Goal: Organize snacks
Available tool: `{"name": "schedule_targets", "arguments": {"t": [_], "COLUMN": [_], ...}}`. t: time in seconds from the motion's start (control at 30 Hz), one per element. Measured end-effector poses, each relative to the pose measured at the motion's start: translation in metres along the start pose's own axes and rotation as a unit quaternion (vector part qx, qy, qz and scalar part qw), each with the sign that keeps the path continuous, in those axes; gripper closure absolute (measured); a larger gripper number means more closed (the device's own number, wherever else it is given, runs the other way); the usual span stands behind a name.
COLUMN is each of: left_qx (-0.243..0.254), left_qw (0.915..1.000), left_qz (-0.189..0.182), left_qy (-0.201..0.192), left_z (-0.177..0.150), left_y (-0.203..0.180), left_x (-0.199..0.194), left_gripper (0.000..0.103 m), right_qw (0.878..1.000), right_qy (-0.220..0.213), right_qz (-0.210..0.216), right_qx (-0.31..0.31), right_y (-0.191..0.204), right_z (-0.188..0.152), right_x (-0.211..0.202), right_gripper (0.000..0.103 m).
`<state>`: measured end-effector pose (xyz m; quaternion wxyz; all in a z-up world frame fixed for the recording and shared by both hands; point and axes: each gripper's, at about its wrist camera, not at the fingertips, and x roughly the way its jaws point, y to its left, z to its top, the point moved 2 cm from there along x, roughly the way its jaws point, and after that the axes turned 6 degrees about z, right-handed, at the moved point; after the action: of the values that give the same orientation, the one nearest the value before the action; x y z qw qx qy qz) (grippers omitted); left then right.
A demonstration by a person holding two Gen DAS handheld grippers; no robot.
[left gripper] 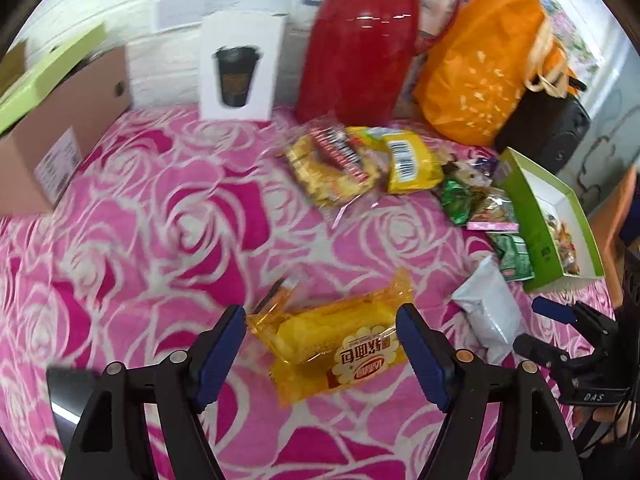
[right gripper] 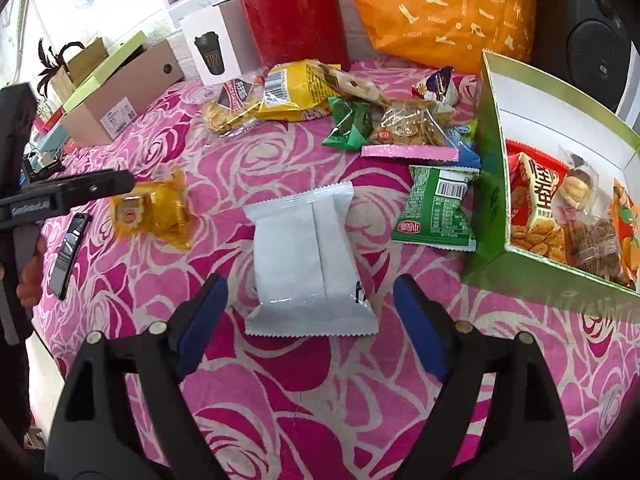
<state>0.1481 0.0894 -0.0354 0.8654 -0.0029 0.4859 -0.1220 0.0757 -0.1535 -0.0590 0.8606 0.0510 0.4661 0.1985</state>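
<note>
A yellow bread packet (left gripper: 332,344) lies on the pink rose tablecloth between the blue pads of my left gripper (left gripper: 322,346), which is open around it. In the right wrist view the same yellow packet (right gripper: 156,208) sits beside one finger of the left gripper (right gripper: 100,186). A white packet (right gripper: 308,260) lies flat just ahead of my open right gripper (right gripper: 310,314), its near end between the fingertips. The right gripper (left gripper: 540,328) also shows beside the white packet (left gripper: 488,312). A green box (right gripper: 492,152) at the right holds several snacks.
A pile of loose snack packets (right gripper: 300,92) lies at the back near a red thermos (left gripper: 360,40) and an orange bag (left gripper: 480,68). A cardboard box (left gripper: 60,140) stands at the left, a white cup box (left gripper: 240,68) behind. A phone (right gripper: 68,248) lies at the table's left edge.
</note>
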Motion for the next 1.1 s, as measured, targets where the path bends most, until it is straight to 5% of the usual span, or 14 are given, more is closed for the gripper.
{"name": "schedule_targets", "arguments": {"t": [0.3,0.47,0.67,0.8,1.1], "left_qx": [0.006,0.035,0.103,0.149,0.088], "left_qw": [0.9939,0.9993,0.9926,0.9884,0.9957], "left_qz": [-0.070,-0.012,-0.046,-0.031,-0.023], "left_qy": [0.085,0.011,-0.044,-0.007,0.016], "left_z": [-0.043,-0.035,-0.001,-0.005,-0.023], "left_y": [-0.016,-0.021,-0.043,-0.058,-0.031], "left_x": [0.017,-0.017,-0.025,0.011,0.018], "left_gripper": [0.023,0.023,0.023,0.023,0.023], "right_qw": [1.000,1.000,1.000,1.000,0.999], "right_qy": [0.007,-0.004,-0.011,-0.012,-0.003], "right_qz": [0.021,0.019,0.020,0.022,0.035], "right_qx": [-0.001,-0.006,0.007,0.012,0.004], "right_y": [0.001,0.003,0.000,-0.003,0.003], "right_z": [-0.008,-0.008,-0.008,-0.007,-0.007], "right_x": [0.006,0.001,0.002,0.004,0.014], "right_gripper": [0.018,0.018,0.018,0.018,0.018]}}
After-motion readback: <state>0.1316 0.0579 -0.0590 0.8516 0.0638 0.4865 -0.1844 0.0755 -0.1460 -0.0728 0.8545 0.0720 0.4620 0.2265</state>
